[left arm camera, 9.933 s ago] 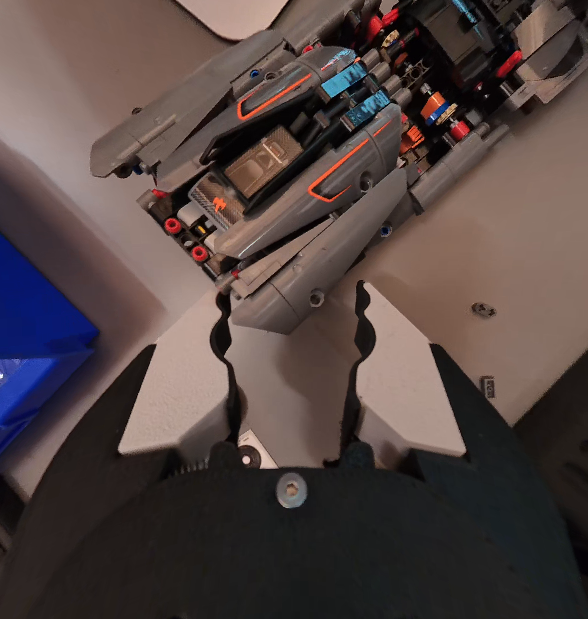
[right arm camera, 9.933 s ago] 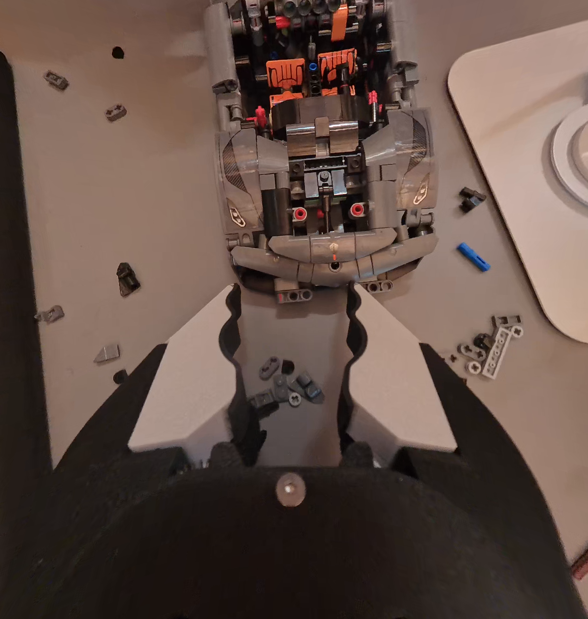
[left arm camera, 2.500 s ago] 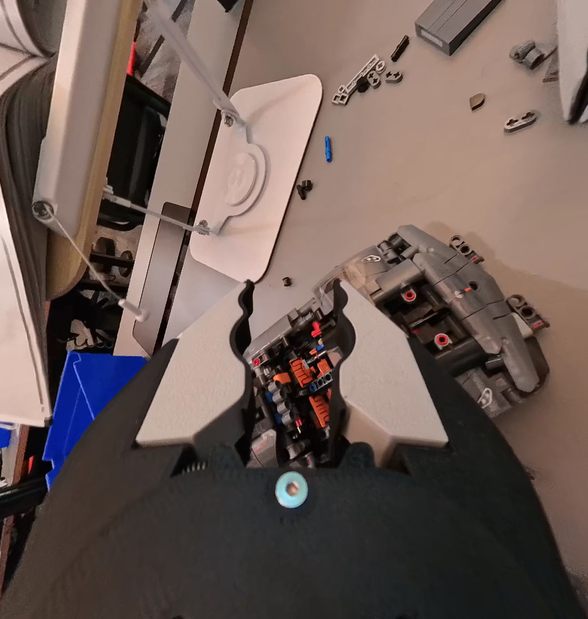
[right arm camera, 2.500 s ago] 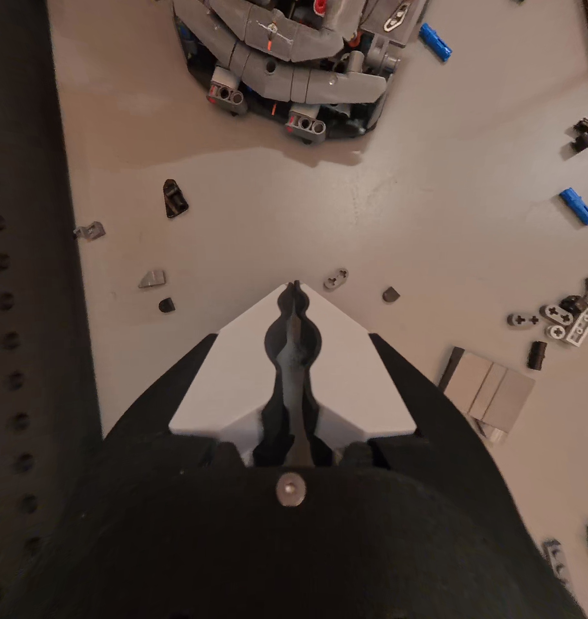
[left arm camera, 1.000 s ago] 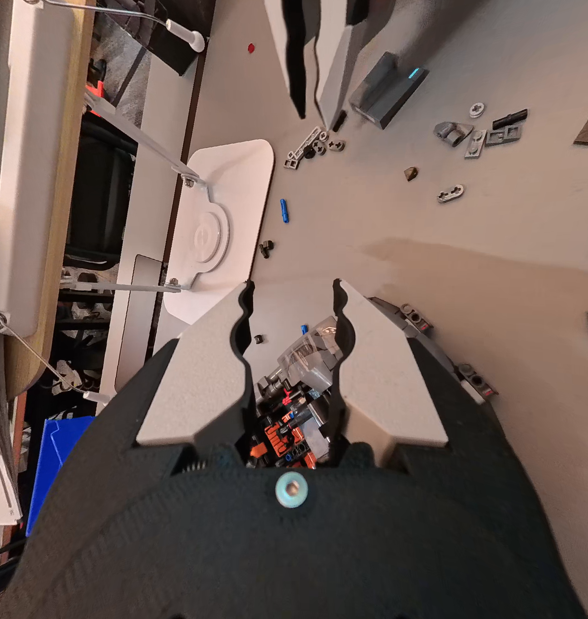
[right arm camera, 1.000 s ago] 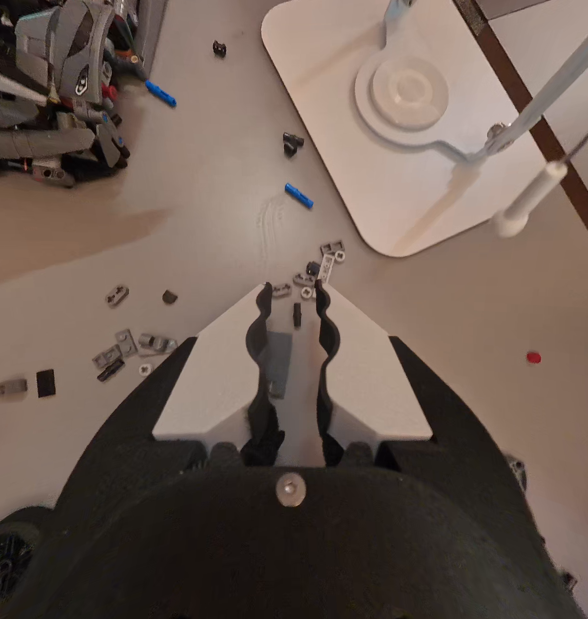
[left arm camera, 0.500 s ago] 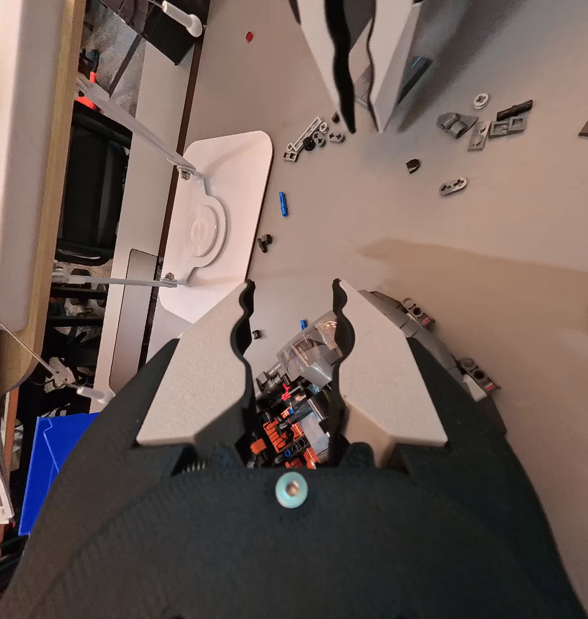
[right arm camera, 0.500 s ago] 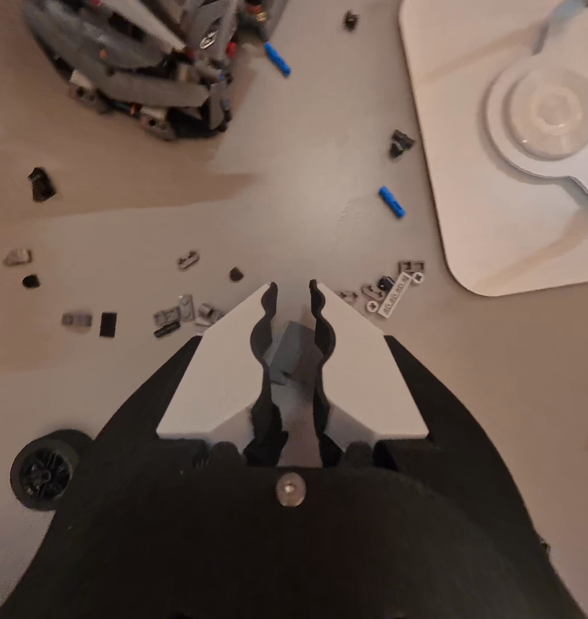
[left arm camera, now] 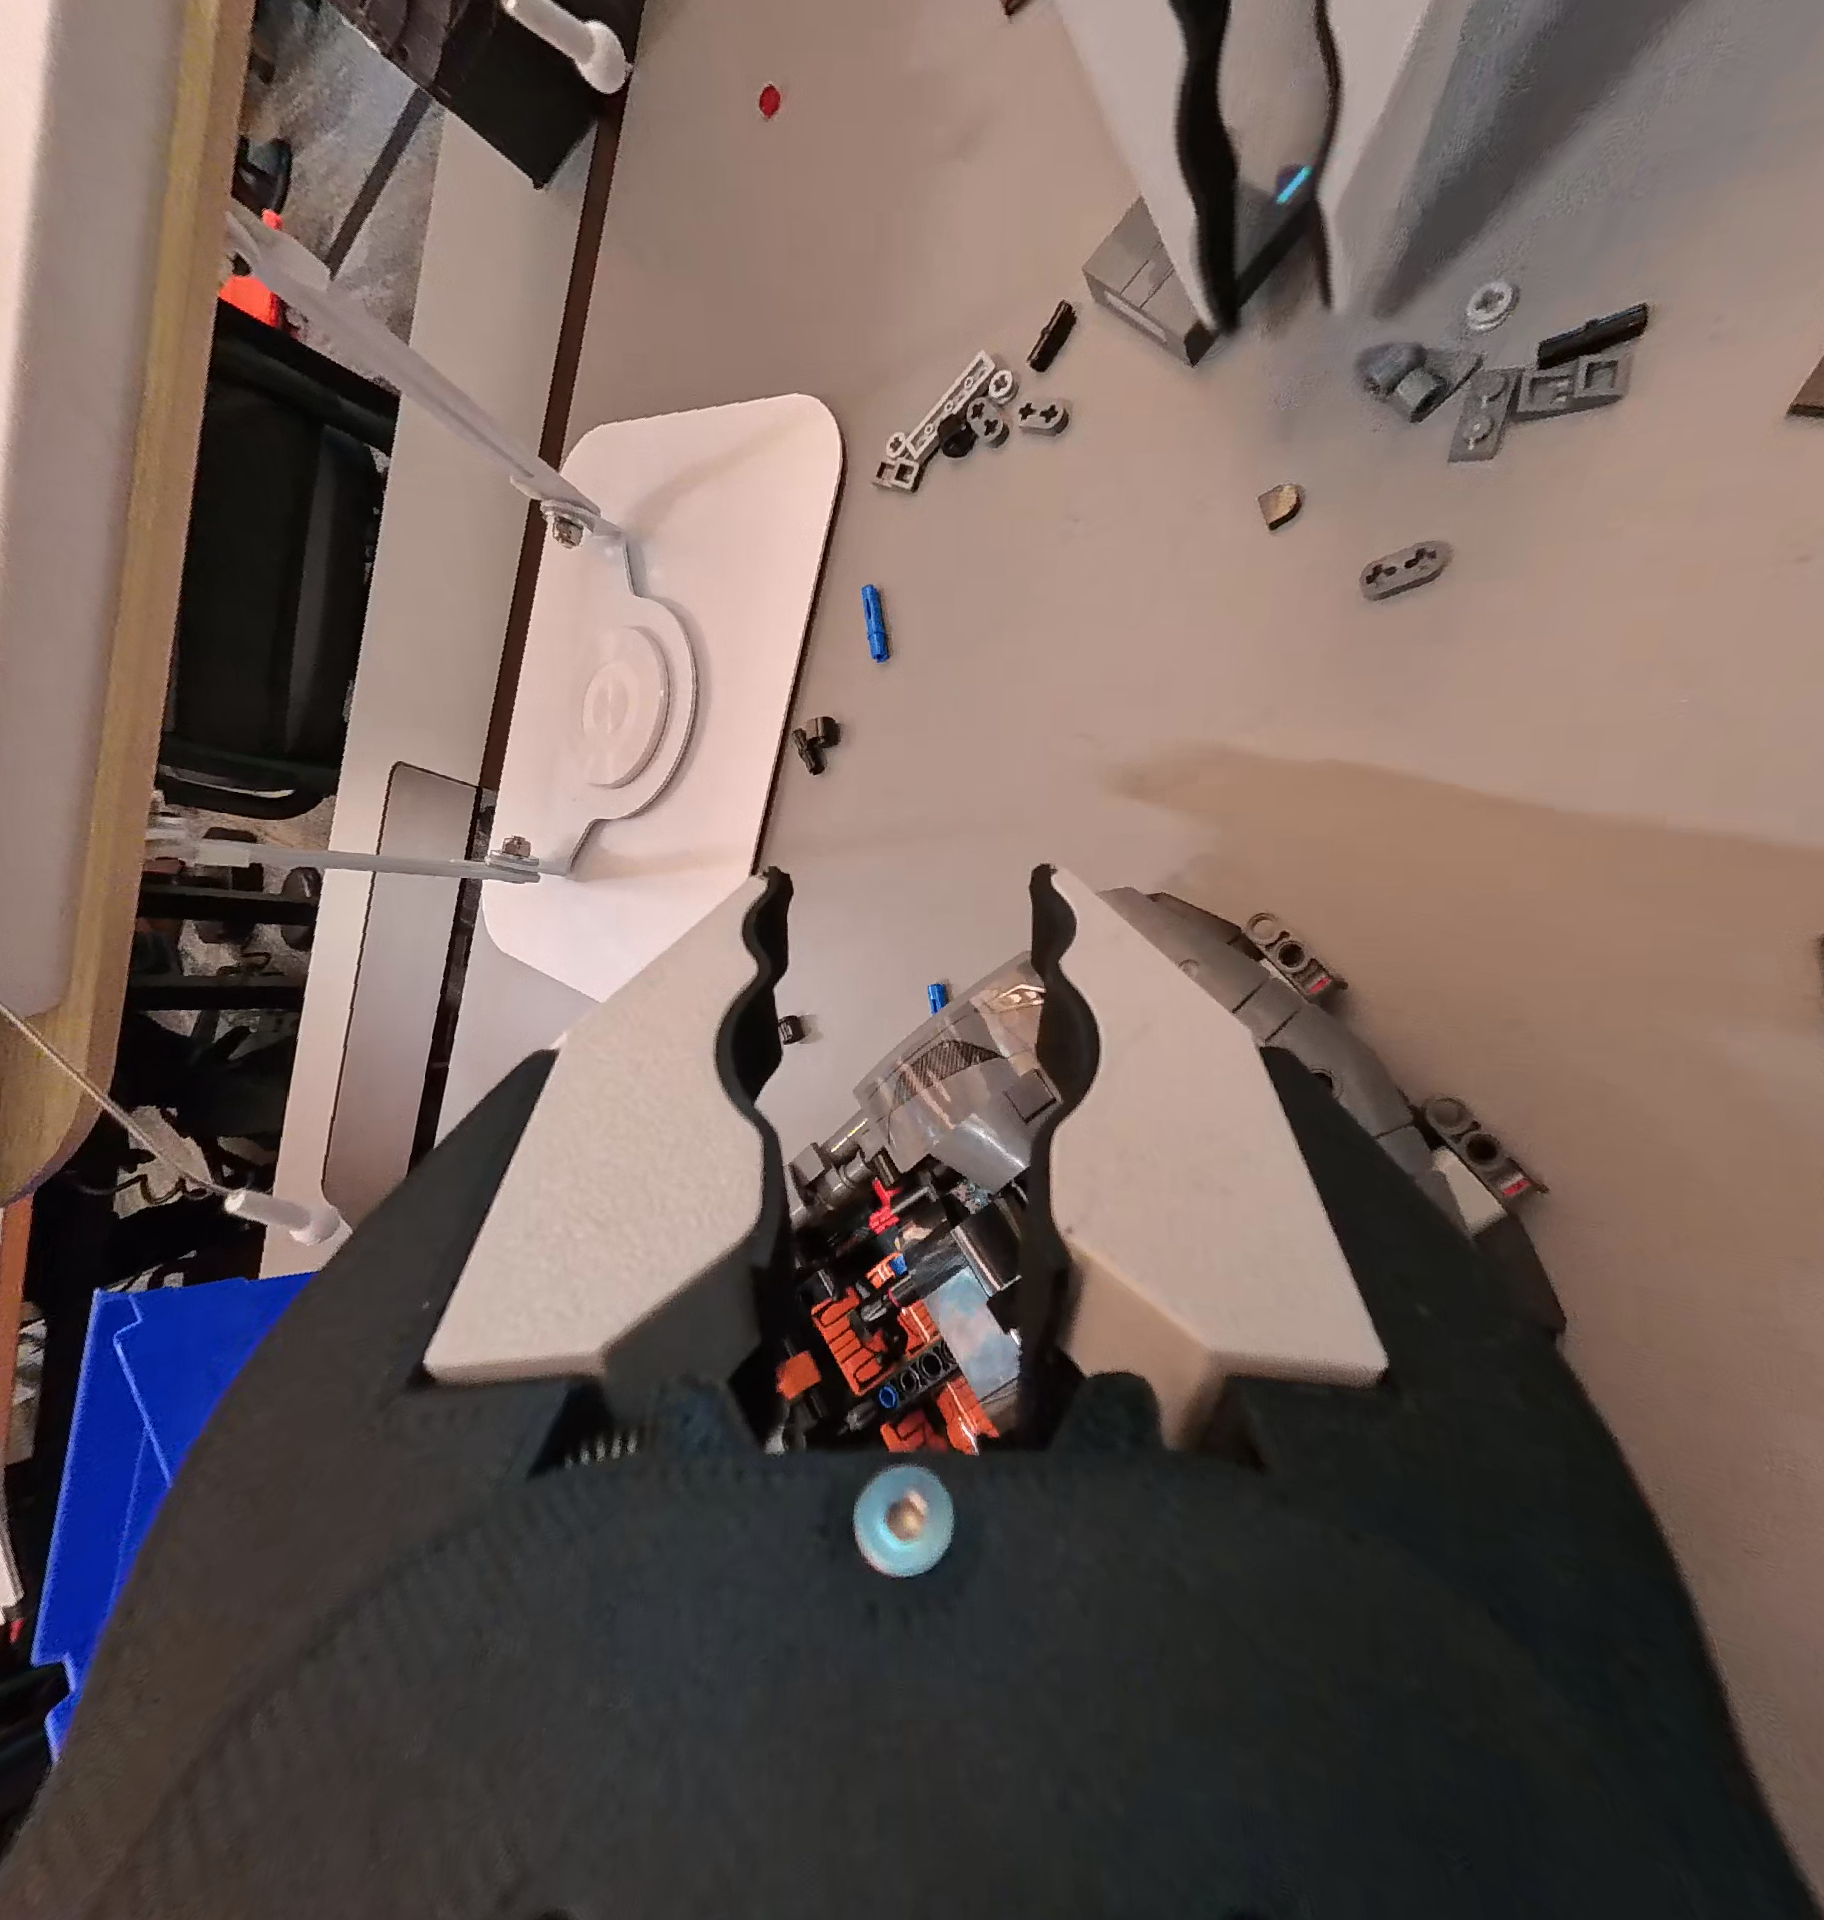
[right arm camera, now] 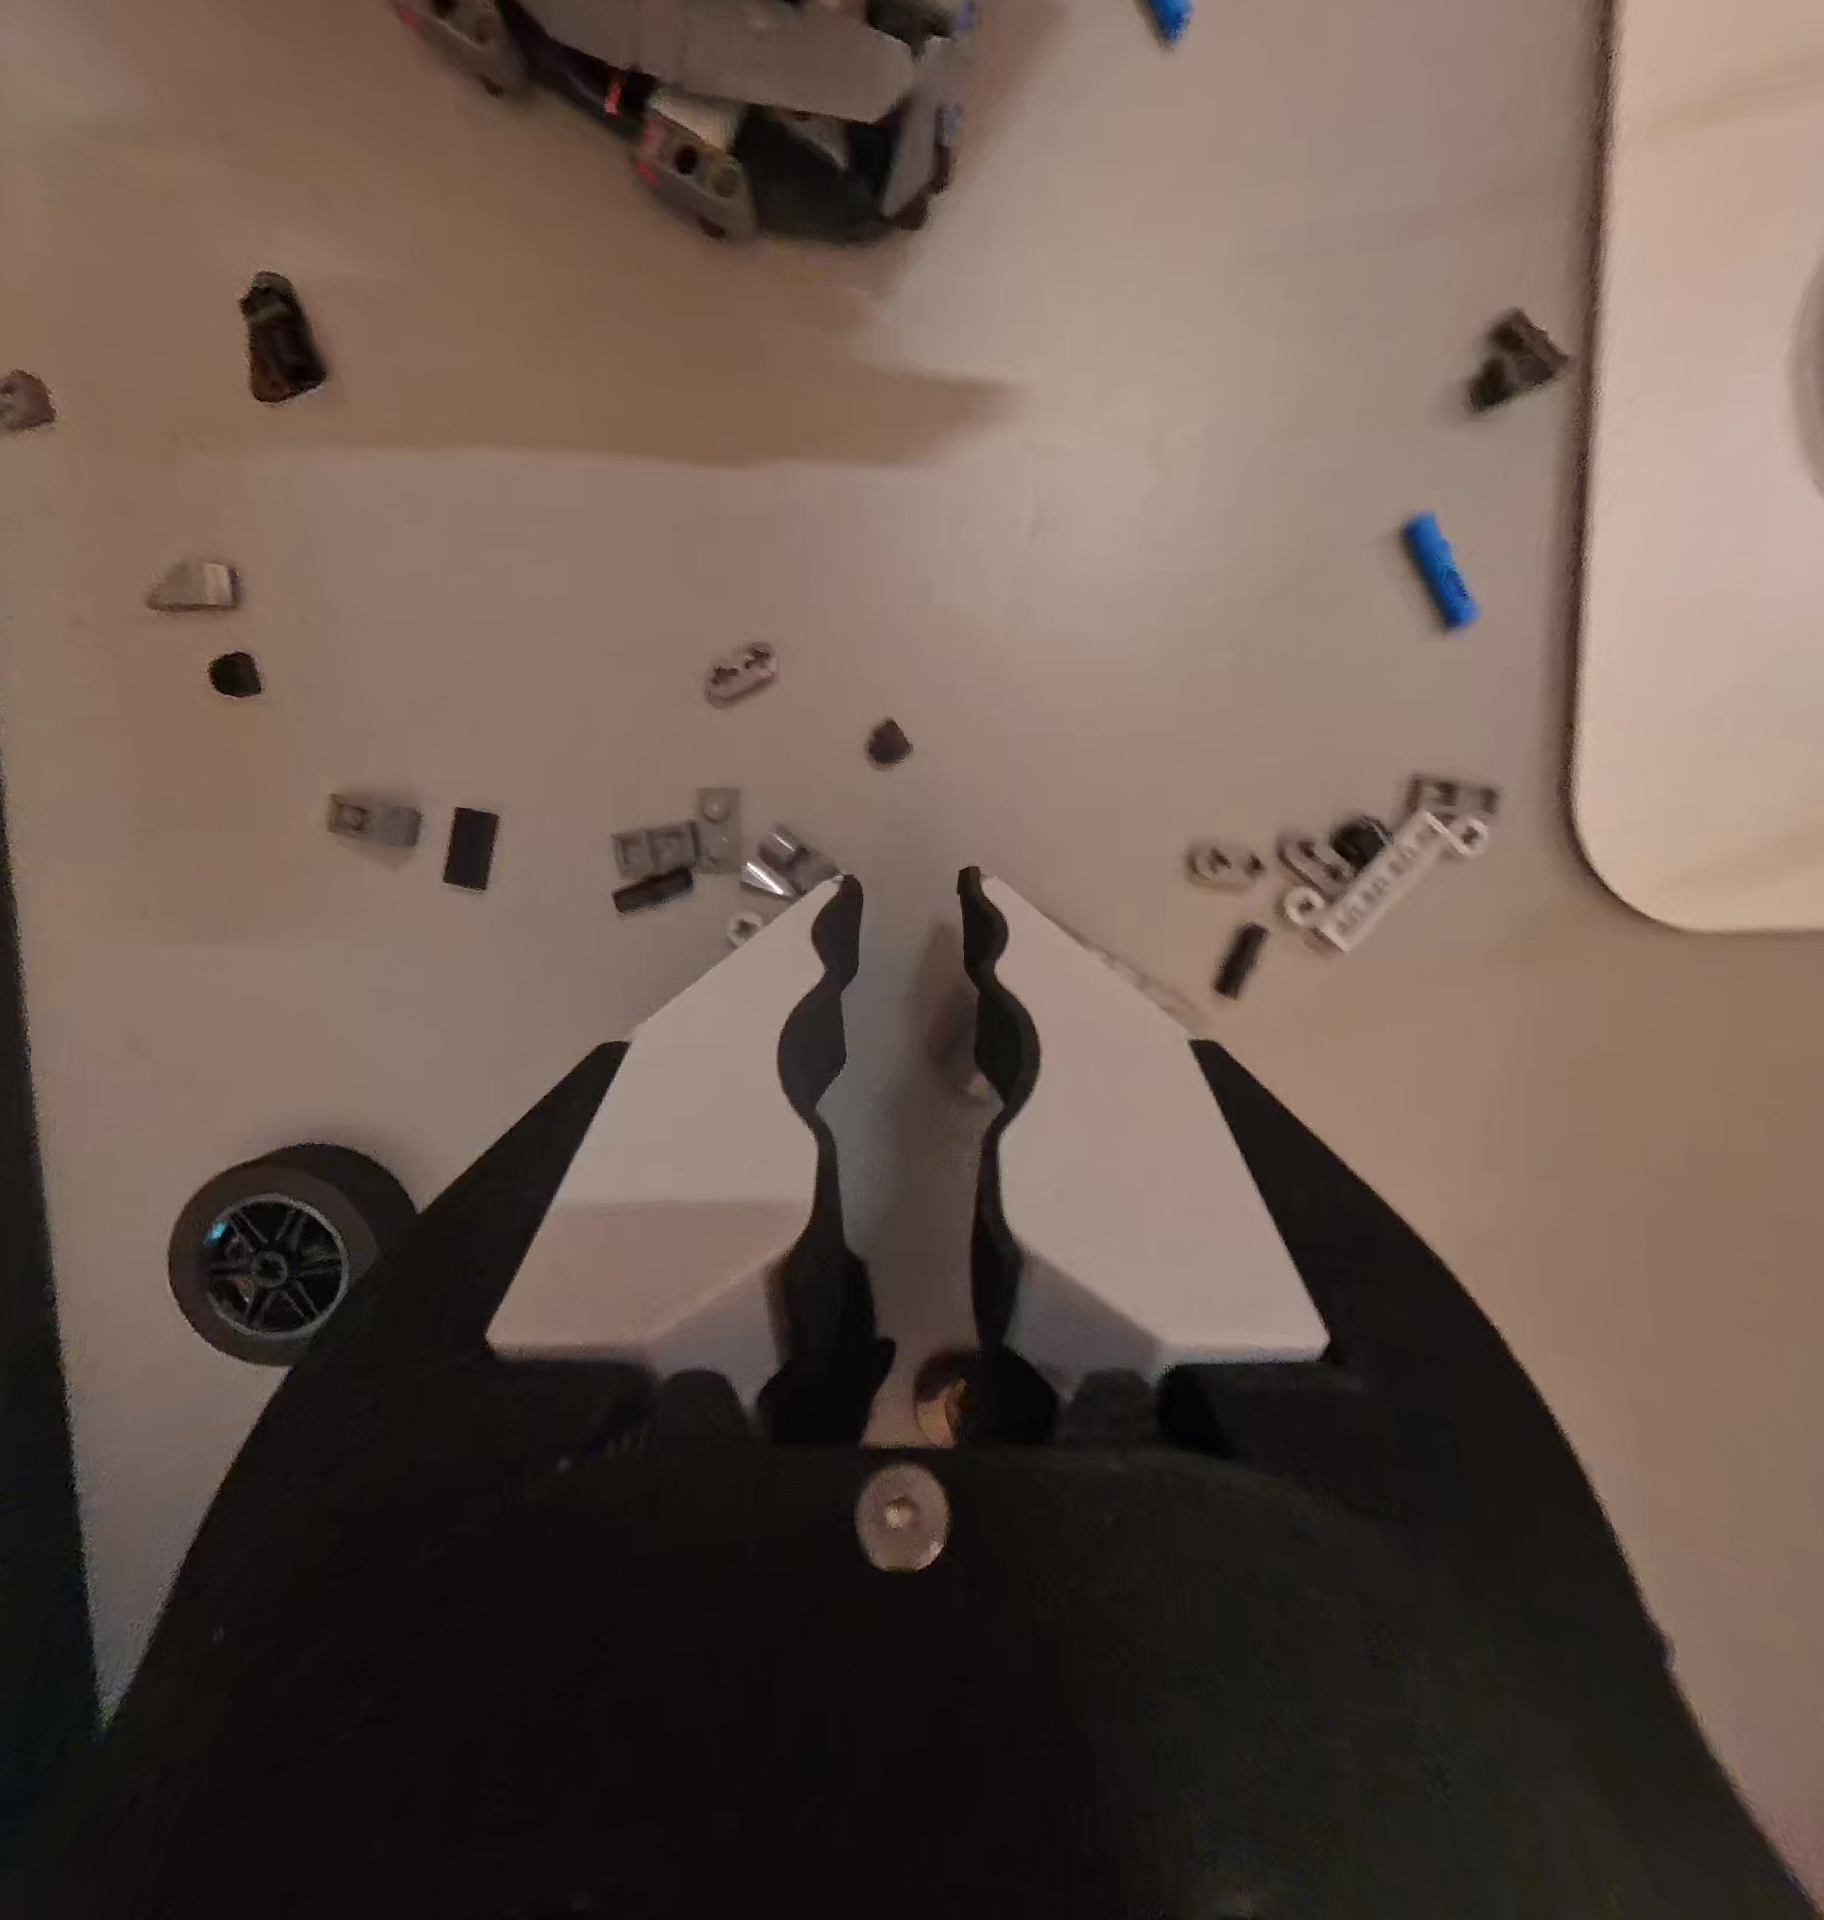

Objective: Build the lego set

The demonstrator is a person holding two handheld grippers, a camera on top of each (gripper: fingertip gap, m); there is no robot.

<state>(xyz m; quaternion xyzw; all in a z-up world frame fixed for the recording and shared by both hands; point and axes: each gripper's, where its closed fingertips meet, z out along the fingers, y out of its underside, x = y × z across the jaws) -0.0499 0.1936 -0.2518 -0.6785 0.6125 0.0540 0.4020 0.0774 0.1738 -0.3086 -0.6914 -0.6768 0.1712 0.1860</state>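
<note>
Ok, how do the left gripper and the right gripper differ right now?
The left gripper has its jaws wide apart; the right gripper shows only a narrow gap. The left hangs over the grey and orange lego car; the right points at the beige tabletop among small loose grey pieces. Both have white fingers on black bodies.

Your left claw (left arm camera: 906, 883) has pale grey fingers lined in black on a black body, and your right claw (right arm camera: 906, 881) matches it. The lego car (left arm camera: 975, 1091) between your left fingers is grey, with orange, red and blue parts inside. The counter (right arm camera: 1095, 468) is beige-grey. On it you have a blue pin (right arm camera: 1440, 569), a black-tyred wheel (right arm camera: 269, 1262), and a white stand base (left arm camera: 679, 665); a blue bin (left arm camera: 118, 1455) sits at its edge.
</note>
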